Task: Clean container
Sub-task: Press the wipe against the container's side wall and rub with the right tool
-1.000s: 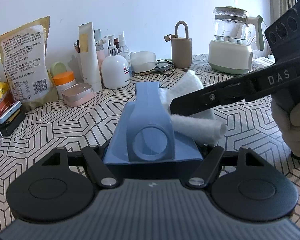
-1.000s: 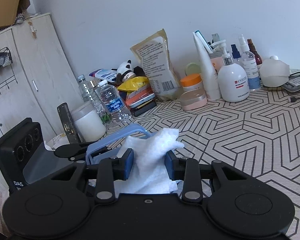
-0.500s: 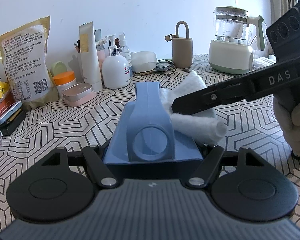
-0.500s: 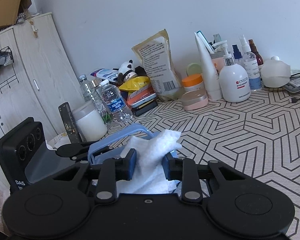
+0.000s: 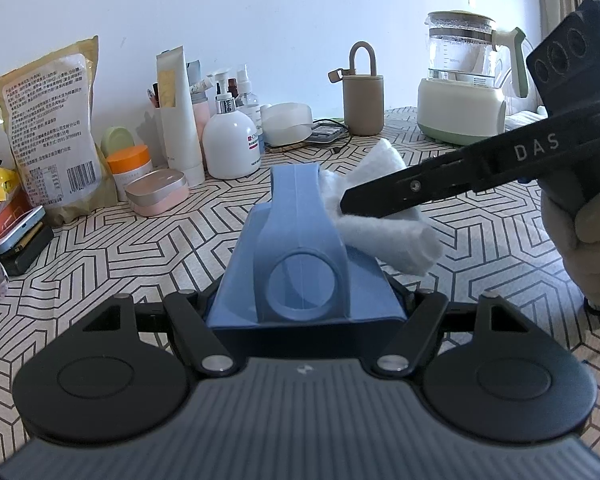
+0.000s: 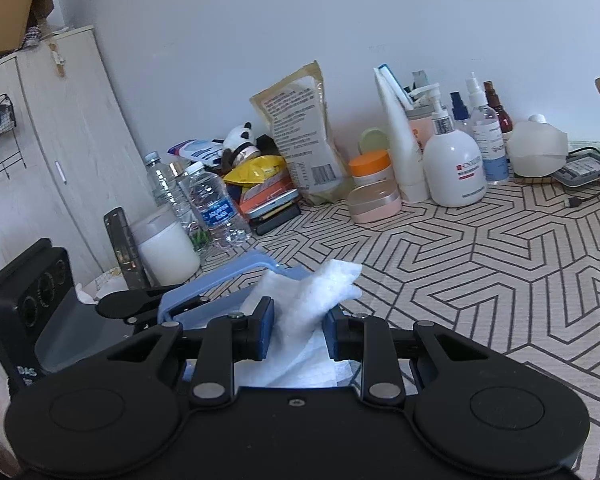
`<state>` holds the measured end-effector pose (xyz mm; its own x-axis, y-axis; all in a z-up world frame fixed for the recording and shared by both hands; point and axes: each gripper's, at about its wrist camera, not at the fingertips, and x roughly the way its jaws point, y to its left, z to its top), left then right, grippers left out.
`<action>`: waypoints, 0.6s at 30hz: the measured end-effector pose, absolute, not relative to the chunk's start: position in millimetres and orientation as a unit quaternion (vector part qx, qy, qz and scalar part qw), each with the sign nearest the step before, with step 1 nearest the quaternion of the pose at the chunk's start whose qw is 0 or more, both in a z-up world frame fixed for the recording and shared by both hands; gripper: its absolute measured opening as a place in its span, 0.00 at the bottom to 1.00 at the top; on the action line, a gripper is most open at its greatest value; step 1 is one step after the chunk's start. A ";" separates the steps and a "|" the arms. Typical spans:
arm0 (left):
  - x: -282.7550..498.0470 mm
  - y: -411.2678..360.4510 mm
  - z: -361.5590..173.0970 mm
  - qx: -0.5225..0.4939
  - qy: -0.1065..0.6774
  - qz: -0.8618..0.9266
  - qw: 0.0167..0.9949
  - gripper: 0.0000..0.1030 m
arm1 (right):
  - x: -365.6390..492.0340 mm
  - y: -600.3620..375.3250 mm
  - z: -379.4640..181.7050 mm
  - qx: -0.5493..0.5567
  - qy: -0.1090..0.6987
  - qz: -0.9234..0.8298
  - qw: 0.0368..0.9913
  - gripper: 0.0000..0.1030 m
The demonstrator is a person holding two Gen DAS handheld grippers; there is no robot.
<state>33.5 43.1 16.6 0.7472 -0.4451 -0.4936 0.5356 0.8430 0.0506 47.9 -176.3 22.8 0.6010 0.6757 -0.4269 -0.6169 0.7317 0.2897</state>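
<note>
A blue plastic container (image 5: 300,264) with a handle and a round cap lies between my left gripper's (image 5: 306,316) fingers, which are shut on its sides. It also shows in the right wrist view (image 6: 220,284). My right gripper (image 6: 298,332) is shut on a white cloth (image 6: 312,296) and presses it against the container's right side. In the left wrist view the right gripper (image 5: 352,204) comes in from the right with the cloth (image 5: 384,220) bunched under it.
The patterned tabletop (image 5: 140,240) carries bottles and tubes (image 5: 228,140), a food bag (image 5: 48,128), a pink tin (image 5: 158,192), a beige holder (image 5: 362,100) and a kettle (image 5: 460,80) at the back. Water bottles (image 6: 212,204) and a white jar (image 6: 164,248) stand left, by a cabinet (image 6: 60,140).
The right gripper with the cloth has shifted slightly along the container's side. The left gripper and the container have stayed in place.
</note>
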 end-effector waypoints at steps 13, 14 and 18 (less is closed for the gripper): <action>33.3 41.9 16.5 0.102 0.238 -0.263 0.929 0.71 | 48.2 -177.7 23.5 0.049 0.261 0.356 0.896 0.30; 33.7 42.3 16.4 0.100 0.239 -0.263 0.929 0.71 | 47.5 -177.2 23.7 0.048 0.260 0.358 0.895 0.31; 34.9 43.1 16.2 0.095 0.242 -0.263 0.929 0.71 | 43.9 -171.7 24.0 0.048 0.262 0.385 0.884 0.31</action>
<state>34.9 43.1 16.2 0.7450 -0.4417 -0.4999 0.5341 0.8439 0.0504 43.9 -171.7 24.0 0.5660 0.7057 -0.4262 -0.6551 0.6988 0.2872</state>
